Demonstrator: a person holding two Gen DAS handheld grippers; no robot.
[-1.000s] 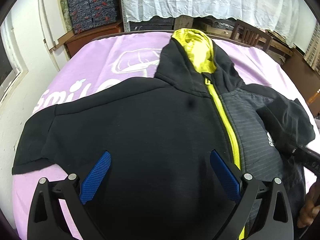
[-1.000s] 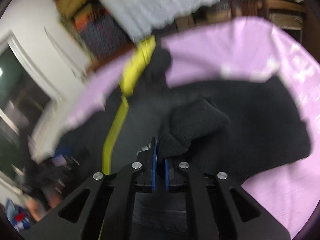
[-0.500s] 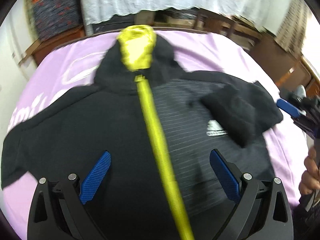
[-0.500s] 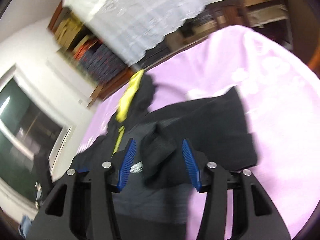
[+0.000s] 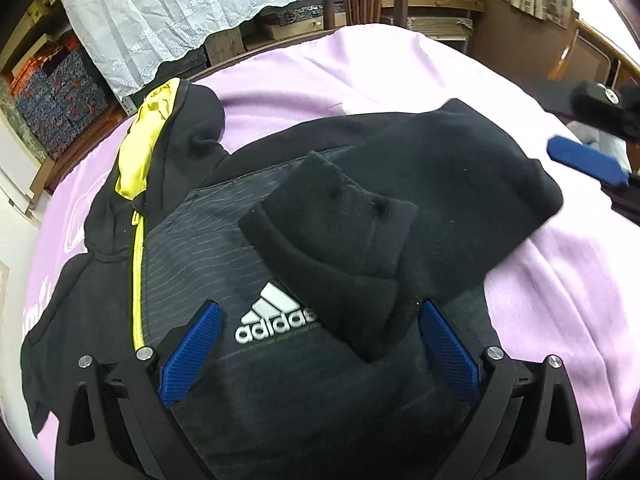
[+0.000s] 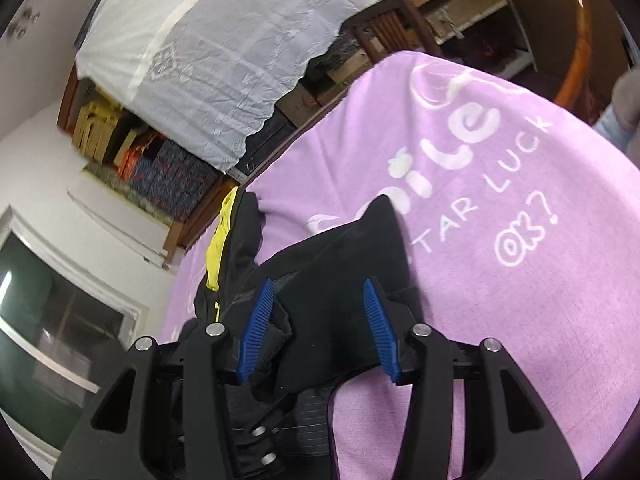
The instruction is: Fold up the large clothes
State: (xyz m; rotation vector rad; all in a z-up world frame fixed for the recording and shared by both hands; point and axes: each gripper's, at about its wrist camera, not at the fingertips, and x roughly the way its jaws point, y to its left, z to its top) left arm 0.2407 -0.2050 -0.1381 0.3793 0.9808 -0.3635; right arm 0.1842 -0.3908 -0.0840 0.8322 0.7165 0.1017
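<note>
a black adidas hoodie [image 5: 248, 280] with a yellow zip [image 5: 138, 280] and yellow-lined hood [image 5: 148, 140] lies spread on a lilac blanket [image 5: 560, 280] that covers the surface under it. the left tongs [image 5: 320, 352] hover just above the chest of the hoodie, spread wide and gripping nothing, with the white adidas logo [image 5: 276, 320] between the blue pads [image 5: 190, 354] and the zip just outside the left pad. one sleeve [image 5: 440, 184] is folded in across the front, and its ribbed cuff [image 5: 332, 248] lies ahead of the left tongs, reaching down to the gap between the pads. the right tongs [image 6: 320, 328] are also parted and hold nothing; they hang over the folded sleeve near the hoodie's edge, and in the left wrist view one of their blue pads shows far off to the right. beyond the right tongs the blanket carries white lettering [image 6: 480, 184], and a white lace cloth [image 6: 224, 60] hangs over shelving past the far edge.
</note>
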